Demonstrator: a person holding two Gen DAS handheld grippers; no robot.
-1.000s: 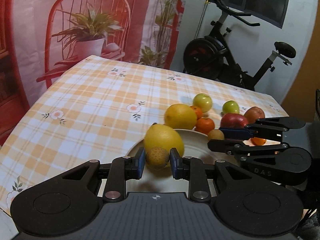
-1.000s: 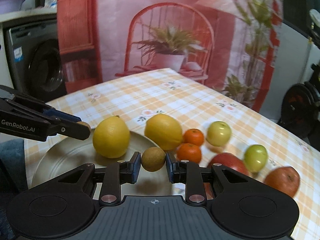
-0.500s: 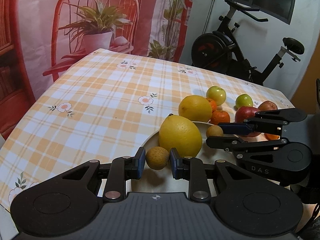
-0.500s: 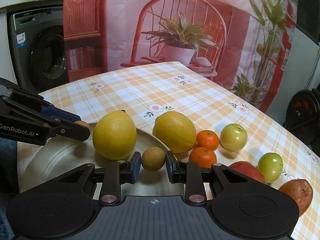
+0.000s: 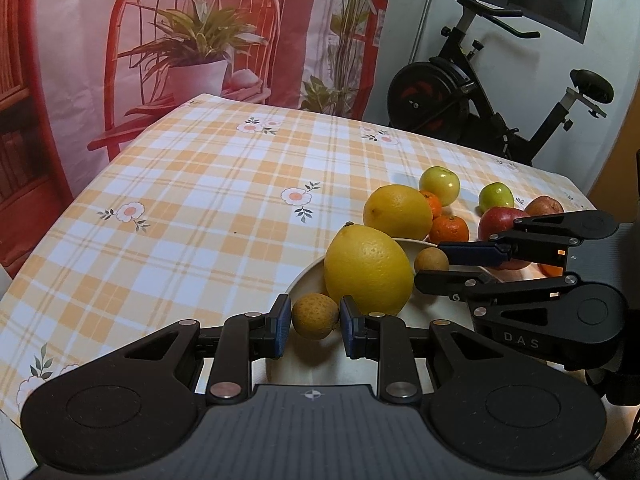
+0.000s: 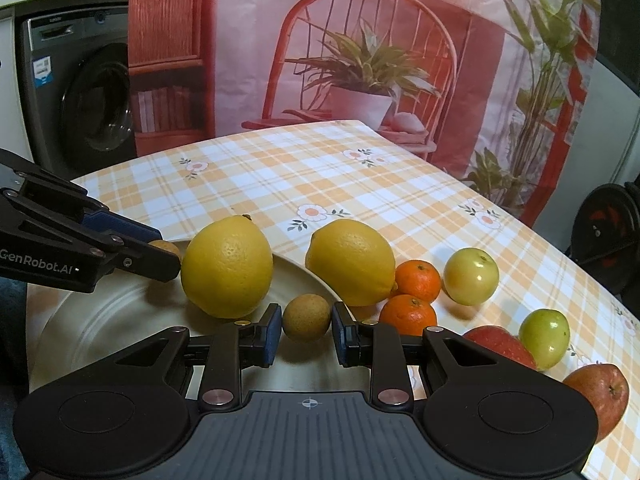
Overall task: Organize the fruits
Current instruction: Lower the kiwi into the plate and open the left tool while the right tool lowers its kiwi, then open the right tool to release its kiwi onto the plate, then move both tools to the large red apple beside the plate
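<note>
A white plate point(image 5: 400, 364) point(image 6: 100, 328) sits at the near edge of the checked table. A big lemon point(image 5: 368, 268) point(image 6: 226, 266) lies on it. My left gripper point(image 5: 314, 326) stands over the plate with a small brown fruit point(image 5: 314, 316) between its pads; small gaps show on both sides. My right gripper point(image 6: 306, 330) likewise brackets a second small brown fruit point(image 6: 306, 318) point(image 5: 431, 260) at the plate's rim, pads just off it. A second lemon point(image 6: 352, 262), two tangerines point(image 6: 408, 314), two green apples point(image 6: 472, 276) and red apples point(image 6: 600, 392) lie on the cloth beside the plate.
The checked tablecloth point(image 5: 200, 200) stretches away to the left and far side. An exercise bike point(image 5: 480, 92) stands beyond the table. A washing machine point(image 6: 80, 96) stands to the left in the right wrist view. A printed backdrop hangs behind.
Both grippers have lowered towards the plate with the brown fruits, and their pads have opened slightly, so gaps now show beside each fruit.
</note>
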